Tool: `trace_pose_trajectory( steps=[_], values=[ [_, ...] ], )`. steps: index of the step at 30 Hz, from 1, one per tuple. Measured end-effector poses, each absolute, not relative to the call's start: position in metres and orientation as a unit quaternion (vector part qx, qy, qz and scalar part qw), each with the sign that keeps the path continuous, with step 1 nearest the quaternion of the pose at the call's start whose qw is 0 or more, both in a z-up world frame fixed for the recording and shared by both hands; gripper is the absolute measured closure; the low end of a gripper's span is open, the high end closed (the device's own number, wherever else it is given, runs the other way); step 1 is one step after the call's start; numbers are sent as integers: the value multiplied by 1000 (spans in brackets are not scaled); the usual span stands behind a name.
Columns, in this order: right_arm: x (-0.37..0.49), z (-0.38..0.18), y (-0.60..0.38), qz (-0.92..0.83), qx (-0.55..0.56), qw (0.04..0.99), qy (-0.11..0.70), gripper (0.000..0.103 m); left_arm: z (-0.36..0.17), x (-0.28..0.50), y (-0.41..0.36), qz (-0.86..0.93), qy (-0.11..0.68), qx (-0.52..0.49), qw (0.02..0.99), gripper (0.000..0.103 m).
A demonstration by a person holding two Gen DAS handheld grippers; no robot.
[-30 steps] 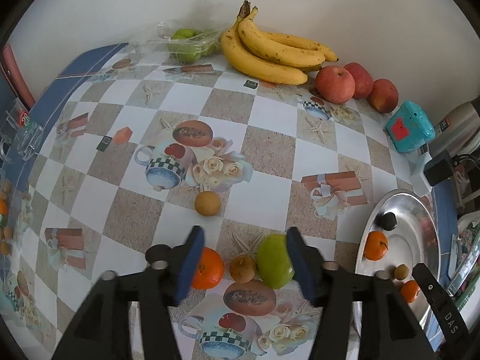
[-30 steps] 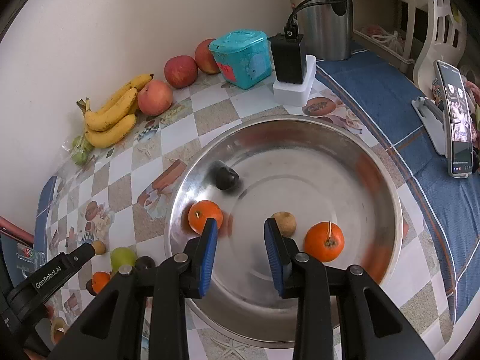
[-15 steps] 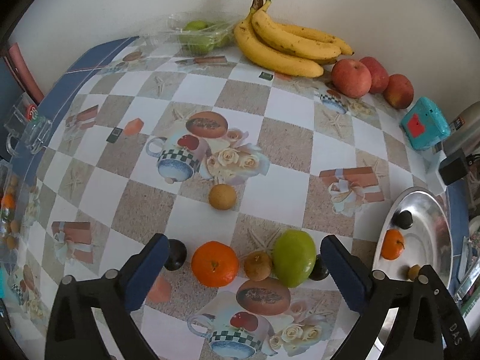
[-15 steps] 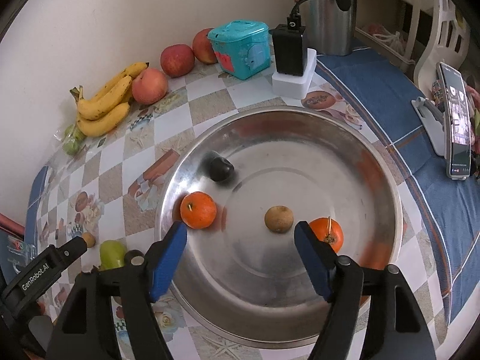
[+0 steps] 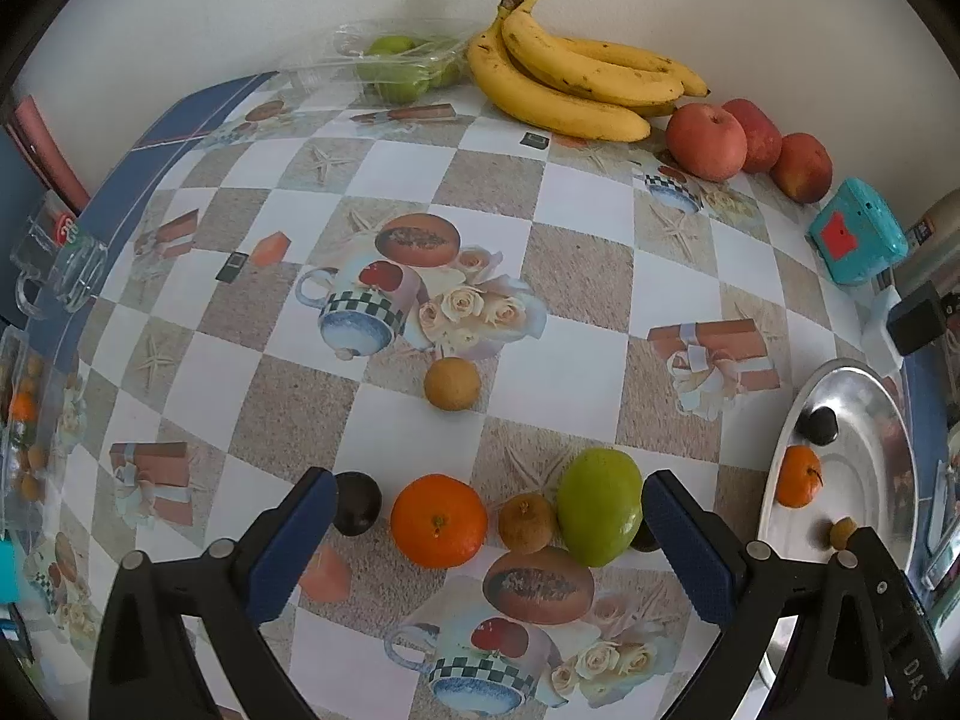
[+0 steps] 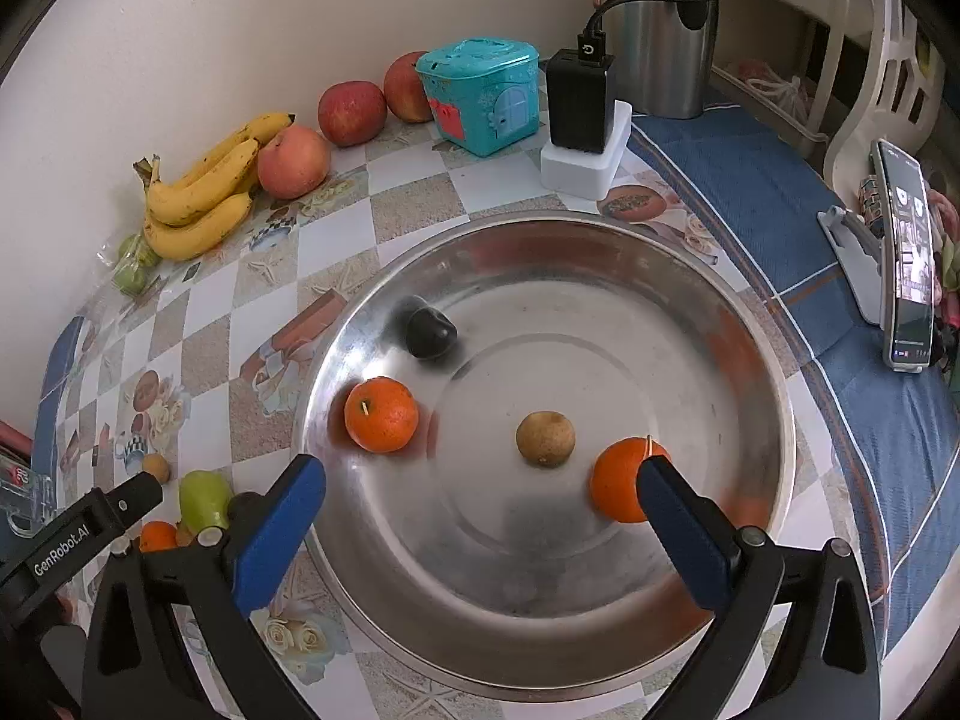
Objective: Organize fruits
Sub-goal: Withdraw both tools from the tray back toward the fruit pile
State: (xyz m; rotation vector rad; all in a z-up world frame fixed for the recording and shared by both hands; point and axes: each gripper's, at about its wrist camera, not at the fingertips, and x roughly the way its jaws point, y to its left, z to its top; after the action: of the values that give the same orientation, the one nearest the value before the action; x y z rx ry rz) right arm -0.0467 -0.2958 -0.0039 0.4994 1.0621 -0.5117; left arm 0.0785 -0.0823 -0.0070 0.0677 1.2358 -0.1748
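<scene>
My left gripper (image 5: 480, 519) hangs open wide over a row of fruit on the patterned cloth: a dark fruit (image 5: 357, 503), an orange (image 5: 438, 519), a small brown fruit (image 5: 527, 522) and a green fruit (image 5: 599, 504). Its pads touch none of them. Another brown fruit (image 5: 451, 383) lies farther back. My right gripper (image 6: 480, 522) hovers over the metal bowl (image 6: 570, 576), jaws opening, nothing between them. The bowl holds an orange (image 6: 381, 414), a dark fruit (image 6: 429, 330), a brown fruit (image 6: 545, 438) and a second orange (image 6: 618, 480), partly behind the right finger.
Bananas (image 5: 576, 78), red apples (image 5: 708, 141) and bagged green fruit (image 5: 399, 63) line the wall. A teal box (image 6: 480, 93), a black charger (image 6: 582, 102) and a kettle (image 6: 660, 30) stand behind the bowl. A phone on a stand (image 6: 906, 258) is right; a glass mug (image 5: 54, 252) left.
Both grippers' jaws have spread from narrow to wide. The left pair moved outward, clear of the orange and the green fruit. Neither hand has shifted noticeably.
</scene>
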Motion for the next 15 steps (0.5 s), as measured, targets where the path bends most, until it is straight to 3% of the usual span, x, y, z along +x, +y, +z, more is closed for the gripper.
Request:
trace_pose_trajectory(
  steps=[15],
  values=[
    [-40, -4, -276, -197, 236, 813, 494, 0, 2, 78, -70, -92, 561, 59, 820, 0]
  ],
)
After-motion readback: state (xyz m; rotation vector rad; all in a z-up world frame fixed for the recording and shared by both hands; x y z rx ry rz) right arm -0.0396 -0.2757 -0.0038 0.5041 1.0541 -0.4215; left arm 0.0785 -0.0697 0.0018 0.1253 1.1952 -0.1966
